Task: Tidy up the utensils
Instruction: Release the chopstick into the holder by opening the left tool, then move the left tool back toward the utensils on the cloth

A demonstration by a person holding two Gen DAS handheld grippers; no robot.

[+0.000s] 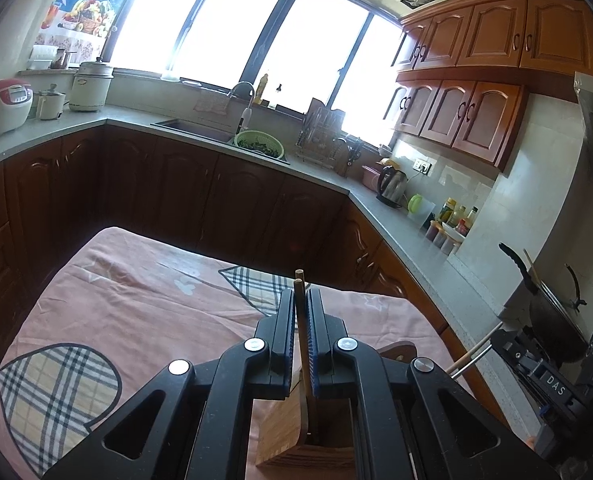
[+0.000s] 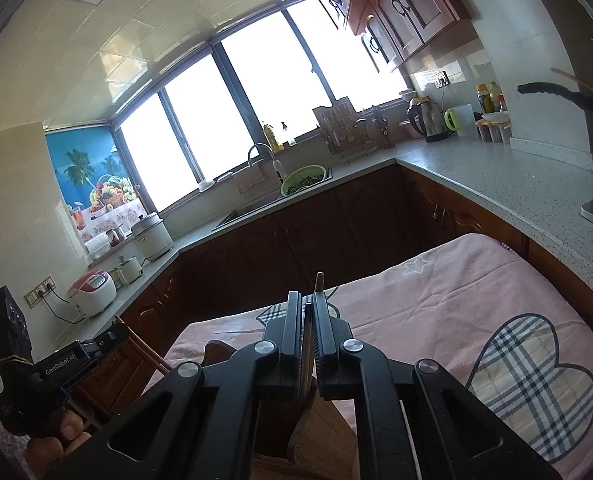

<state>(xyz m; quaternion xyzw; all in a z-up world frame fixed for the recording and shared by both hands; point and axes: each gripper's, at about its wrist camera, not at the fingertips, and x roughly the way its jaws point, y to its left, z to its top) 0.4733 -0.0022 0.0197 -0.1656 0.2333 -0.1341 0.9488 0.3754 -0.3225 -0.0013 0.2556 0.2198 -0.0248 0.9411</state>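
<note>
My left gripper (image 1: 301, 300) is shut on a pair of wooden chopsticks (image 1: 299, 280) held upright; their lower ends reach into a wooden utensil holder (image 1: 284, 424) standing on the pink cloth right below the fingers. My right gripper (image 2: 307, 304) is shut on a wooden utensil (image 2: 319, 281), whose tip sticks up above the fingers, over the same wooden holder (image 2: 320, 424). The right gripper also shows at the right edge of the left wrist view (image 1: 496, 340), holding a pale stick. The left gripper shows at the left of the right wrist view (image 2: 112, 336).
The pink cloth (image 1: 156, 300) with plaid hearts covers the table. Dark wooden cabinets and a grey countertop (image 2: 496, 176) ring the room. A sink with a green colander (image 1: 259, 144), a kettle (image 1: 392, 186), a rice cooker (image 1: 4, 104) and a black pan (image 1: 552, 316) stand on the counter.
</note>
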